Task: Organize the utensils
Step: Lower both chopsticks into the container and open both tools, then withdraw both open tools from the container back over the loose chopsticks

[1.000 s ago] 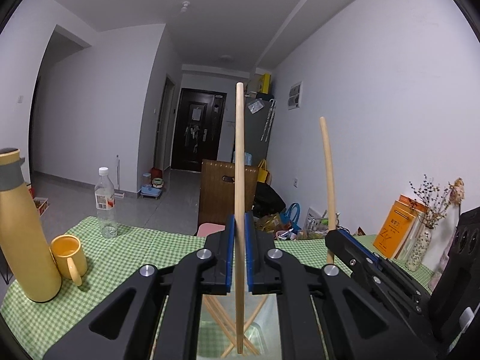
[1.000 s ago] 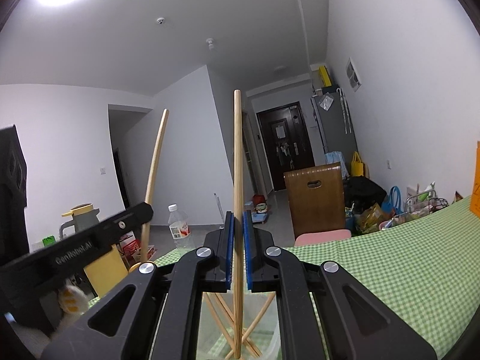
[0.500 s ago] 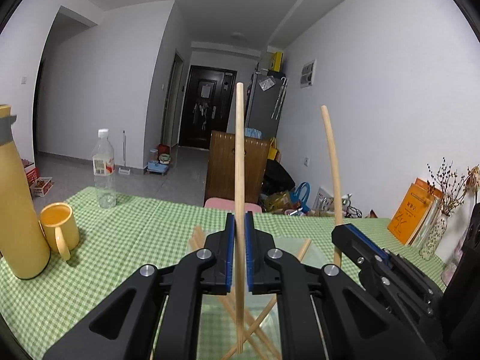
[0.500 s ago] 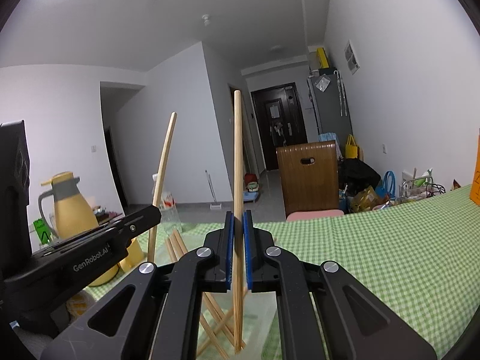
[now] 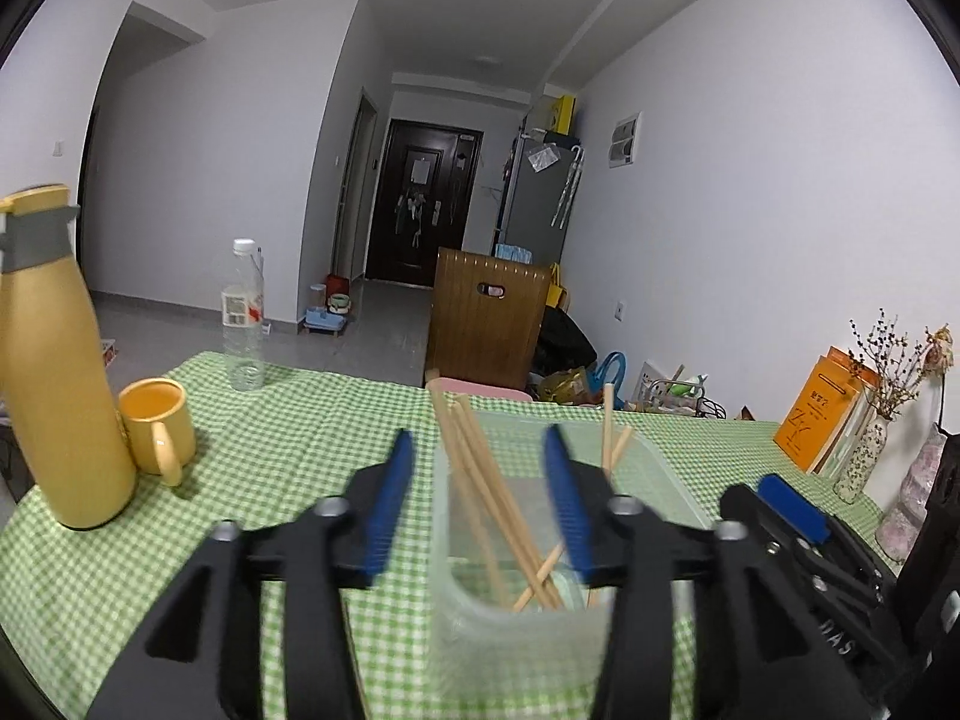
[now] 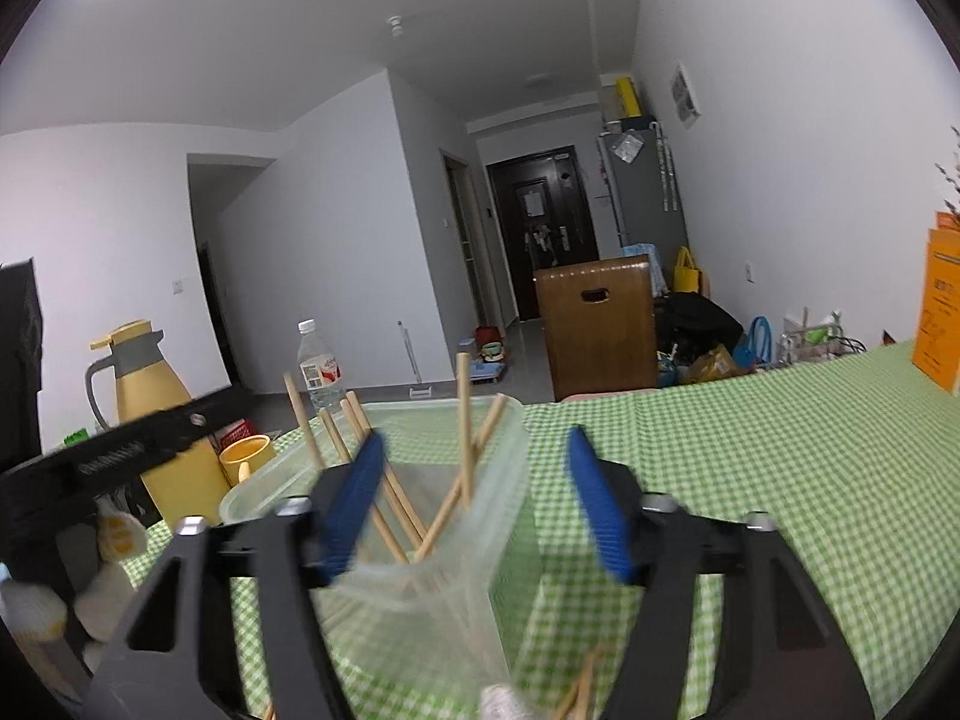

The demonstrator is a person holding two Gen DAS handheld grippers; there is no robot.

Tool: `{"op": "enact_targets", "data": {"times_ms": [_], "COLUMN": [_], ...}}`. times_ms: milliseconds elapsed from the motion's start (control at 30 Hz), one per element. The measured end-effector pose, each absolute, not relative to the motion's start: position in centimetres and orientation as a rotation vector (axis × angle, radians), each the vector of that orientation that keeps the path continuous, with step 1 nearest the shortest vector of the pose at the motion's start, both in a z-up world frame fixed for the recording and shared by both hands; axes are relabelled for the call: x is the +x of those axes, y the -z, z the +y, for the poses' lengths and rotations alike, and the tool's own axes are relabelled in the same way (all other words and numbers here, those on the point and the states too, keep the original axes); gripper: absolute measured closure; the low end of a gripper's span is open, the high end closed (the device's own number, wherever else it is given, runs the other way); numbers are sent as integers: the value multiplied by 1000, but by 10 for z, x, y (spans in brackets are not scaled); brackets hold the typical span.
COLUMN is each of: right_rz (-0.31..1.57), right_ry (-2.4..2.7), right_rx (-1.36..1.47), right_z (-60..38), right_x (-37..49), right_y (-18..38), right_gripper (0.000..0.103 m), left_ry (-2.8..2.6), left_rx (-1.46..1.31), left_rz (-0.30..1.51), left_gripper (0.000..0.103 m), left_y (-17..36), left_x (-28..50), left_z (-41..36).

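My left hand-held gripper [image 5: 477,486] and right hand-held gripper [image 6: 480,489] were opening, pads clear. Chopsticks [image 5: 480,480] leaned in the clear container [image 5: 654,480] below.

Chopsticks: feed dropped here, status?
Left gripper and right gripper opening, nothing clamped. Chopsticks lean in clear container. Nothing blocking.

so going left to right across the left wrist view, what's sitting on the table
yellow thermos → yellow mug → clear water bottle → clear plastic container holding chopsticks → orange book → vase of dried flowers
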State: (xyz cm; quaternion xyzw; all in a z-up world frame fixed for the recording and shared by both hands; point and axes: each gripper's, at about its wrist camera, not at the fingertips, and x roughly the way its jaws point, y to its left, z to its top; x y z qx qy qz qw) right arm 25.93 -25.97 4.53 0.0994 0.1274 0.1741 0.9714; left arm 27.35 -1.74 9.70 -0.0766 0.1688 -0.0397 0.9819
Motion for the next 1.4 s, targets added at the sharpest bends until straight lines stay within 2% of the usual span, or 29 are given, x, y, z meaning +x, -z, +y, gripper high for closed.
{"op": "enact_targets", "data": {"times_ms": [33,67,100,133,667,1400], "right_rz": [255,251,249,251,313,373], "right_ry": [-343,-324,-312,-298,-190,-135], "right_rx": [204,204,202,198,7,-14], "right_z": [-262,-264,-265,-265,-237,-248], "right_x": [254,246,242,237,168,140], "right_y": [-45,-45,-45,-44,-8,36], "right_gripper": [13,9,8,8,8,8], "left_ry": [81,76,70,69,49,-114], "left_rx": [-150,-145,-139,-138,-83,-108], "left_rz": [331,320,304,288,272,430], "left_gripper": [38,29,12,6,7,7], "left_y": [-100,-103,-105,-108,-110,-28], "left_x": [266,259,249,242,156,147], "left_z": [-16,-14,-12,-11,-10,54]}}
